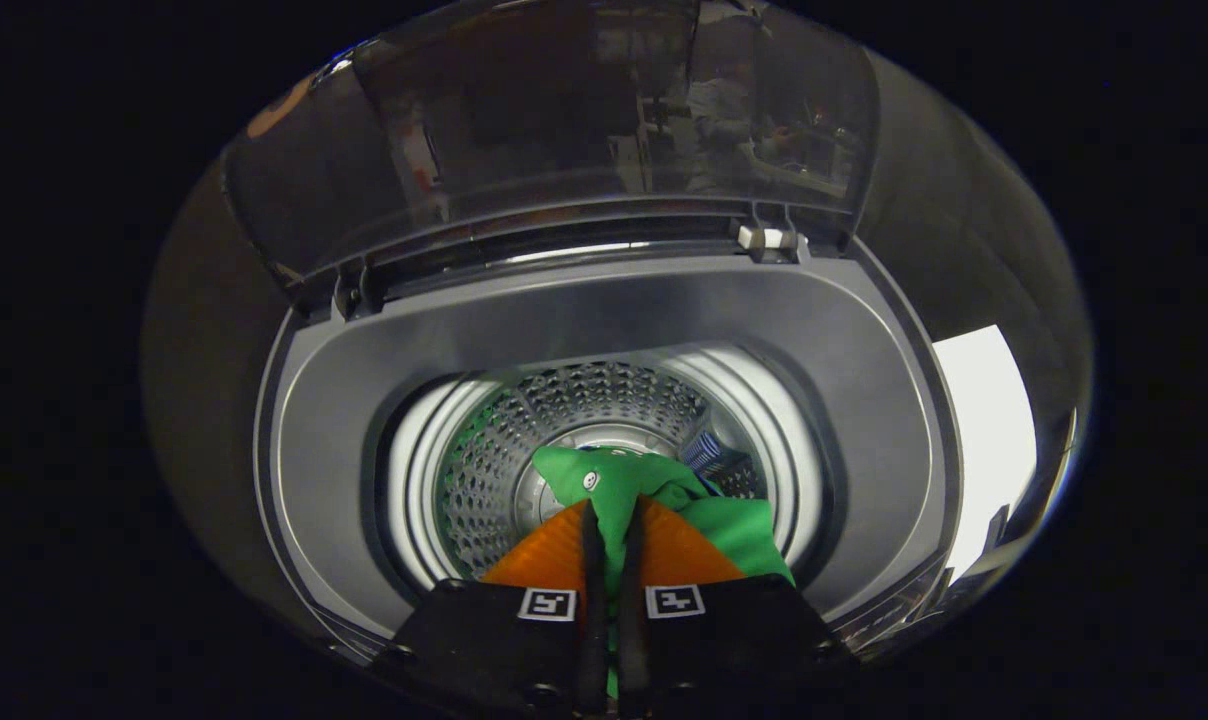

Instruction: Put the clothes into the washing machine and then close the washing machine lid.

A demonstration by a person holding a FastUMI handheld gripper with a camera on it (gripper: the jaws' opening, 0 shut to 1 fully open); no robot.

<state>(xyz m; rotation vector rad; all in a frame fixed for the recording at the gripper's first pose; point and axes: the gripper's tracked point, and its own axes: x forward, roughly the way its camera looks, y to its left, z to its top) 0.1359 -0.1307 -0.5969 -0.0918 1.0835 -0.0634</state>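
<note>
Since it droops in loose folds: the green garment [624,485] looks soft, light and limp, with no stiffness to lean on.
Place: pinched between the fingers, hanging over the mouth of the drum [604,400], not yet inside.
Grip: the gripper [612,520] is clamped on a bunched fold, fingers nearly together.
Hold judgement: a thick gathered fold is safest; a thin edge may slip.
Beyond: washing machine [344,420] top open, lid [524,130] raised behind, still to close.

No readable text anywhere — just two square coded markers [547,603] (pattern only) on the gripper [612,520].
</note>
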